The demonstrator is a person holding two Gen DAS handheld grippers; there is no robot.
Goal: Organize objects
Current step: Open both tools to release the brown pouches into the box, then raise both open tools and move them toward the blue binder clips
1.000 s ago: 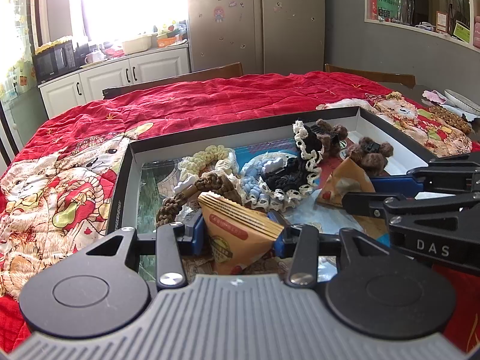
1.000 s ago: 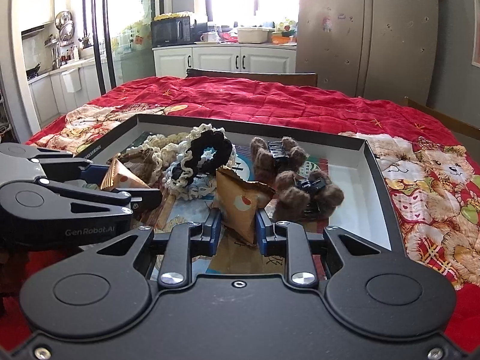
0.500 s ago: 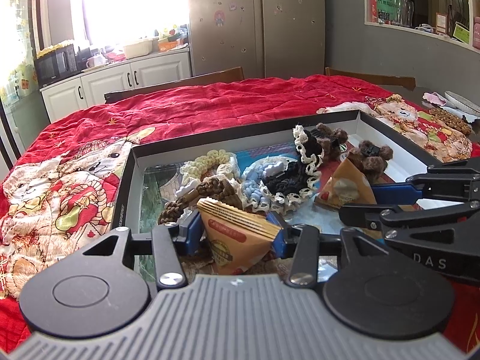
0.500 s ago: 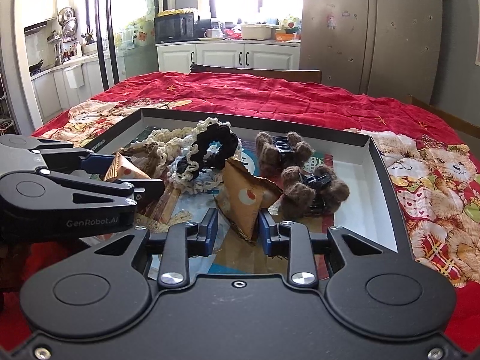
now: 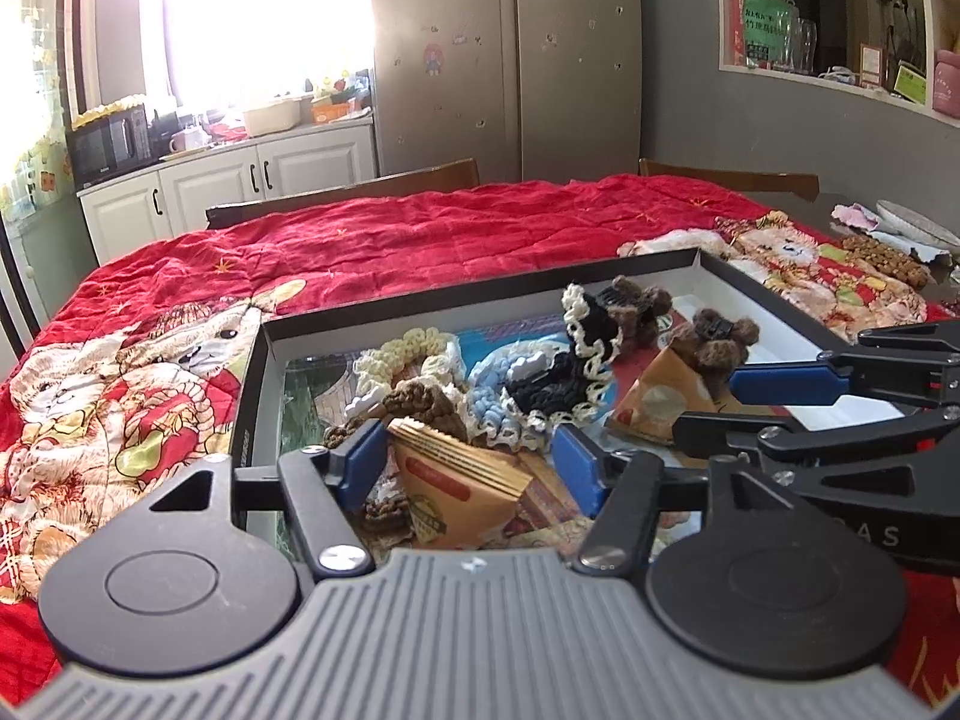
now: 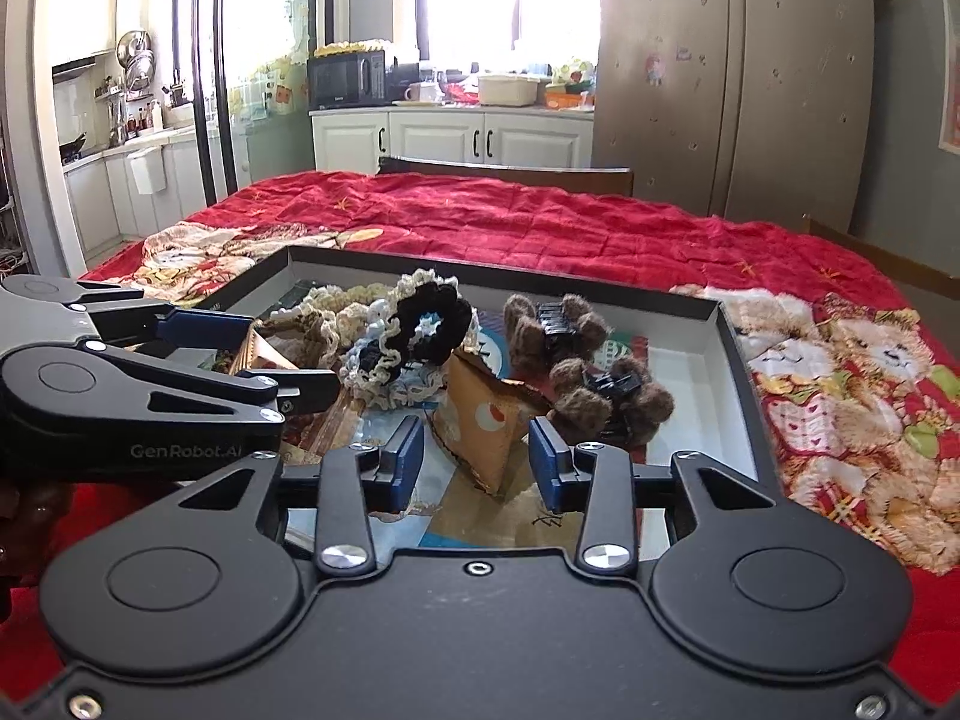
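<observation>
A shallow black box [image 5: 480, 294] [image 6: 600, 282] with a white inside holds several crocheted scrunchies [image 5: 558, 372] [image 6: 420, 330], two brown fuzzy hair claws [image 6: 612, 396] [image 5: 714, 342] and two brown triangular snack packets. My left gripper [image 5: 471, 462] straddles one packet [image 5: 462, 486]; its jaws are opening and the blue pads stand off the packet's sides. My right gripper [image 6: 477, 462] straddles the other packet [image 6: 486, 426]; its jaws are opening too, with a gap on each side. Both packets rest on the box floor. Each gripper shows side-on in the other's view.
The box lies on a red quilted cloth [image 5: 420, 240] [image 6: 540, 222] with bear prints that covers the table. Wooden chair backs [image 5: 360, 192] stand at the far edge. A plate and small items [image 5: 912, 228] sit at the far right. Fridge and kitchen cabinets stand behind.
Both grippers' jaws have widened from pinching the packets to standing off them. The packets have settled onto the box floor. Neither hand has shifted much.
</observation>
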